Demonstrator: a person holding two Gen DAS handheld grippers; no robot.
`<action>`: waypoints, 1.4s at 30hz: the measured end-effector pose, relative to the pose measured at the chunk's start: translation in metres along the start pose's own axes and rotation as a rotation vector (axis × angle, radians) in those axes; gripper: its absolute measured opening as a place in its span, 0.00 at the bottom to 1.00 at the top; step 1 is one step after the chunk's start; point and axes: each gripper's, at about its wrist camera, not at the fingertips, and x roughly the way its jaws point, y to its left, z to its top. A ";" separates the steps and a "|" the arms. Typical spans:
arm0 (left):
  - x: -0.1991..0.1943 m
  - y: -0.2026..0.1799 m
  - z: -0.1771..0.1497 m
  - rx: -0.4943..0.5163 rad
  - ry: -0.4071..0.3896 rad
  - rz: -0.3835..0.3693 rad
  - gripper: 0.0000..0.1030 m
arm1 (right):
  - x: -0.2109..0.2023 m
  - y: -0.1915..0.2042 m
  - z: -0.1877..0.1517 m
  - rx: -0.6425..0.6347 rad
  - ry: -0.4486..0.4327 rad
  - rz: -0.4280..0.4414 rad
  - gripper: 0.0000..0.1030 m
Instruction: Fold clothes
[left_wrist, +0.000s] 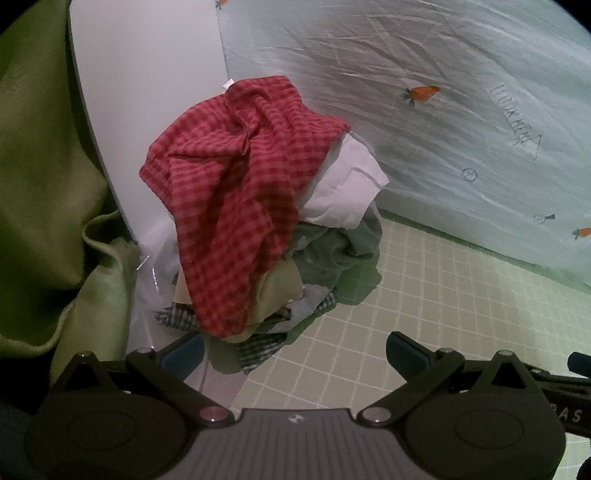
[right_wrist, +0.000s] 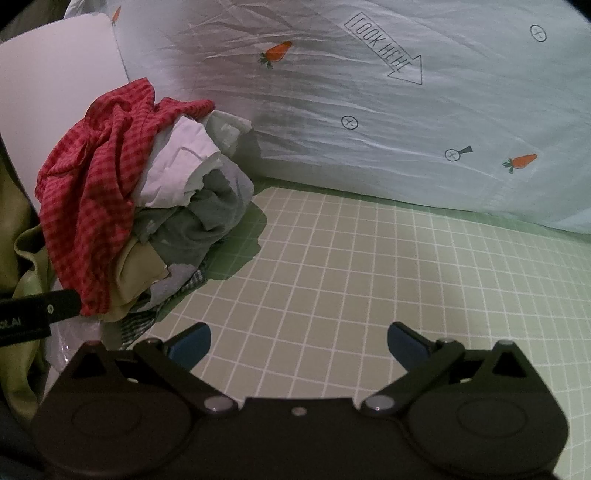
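progress: nothing folded, pile (left_wrist: 255, 221) heaped centre-left on grid mat (left_wrist: 424, 314), red check shirt (left_wrist: 236, 192) on top | left tool (left_wrist: 295, 350) jaws apart, empty | right tool (right_wrist: 299, 341) jaws apart, empty | right view only: bare mat at right; what may be the left tool's body at left edge

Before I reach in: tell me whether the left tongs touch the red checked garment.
Apart. Left wrist view: open left tongs sit short of the red checked garment.
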 end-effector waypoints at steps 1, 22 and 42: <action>0.000 0.000 0.000 -0.002 0.001 -0.001 1.00 | 0.000 0.000 0.001 0.003 -0.001 0.003 1.00; 0.005 0.002 0.000 0.008 0.016 0.001 1.00 | 0.007 0.005 0.002 0.002 0.007 0.001 1.00; 0.008 0.005 0.001 0.001 0.026 -0.010 1.00 | 0.009 0.007 0.003 -0.006 0.025 0.000 1.00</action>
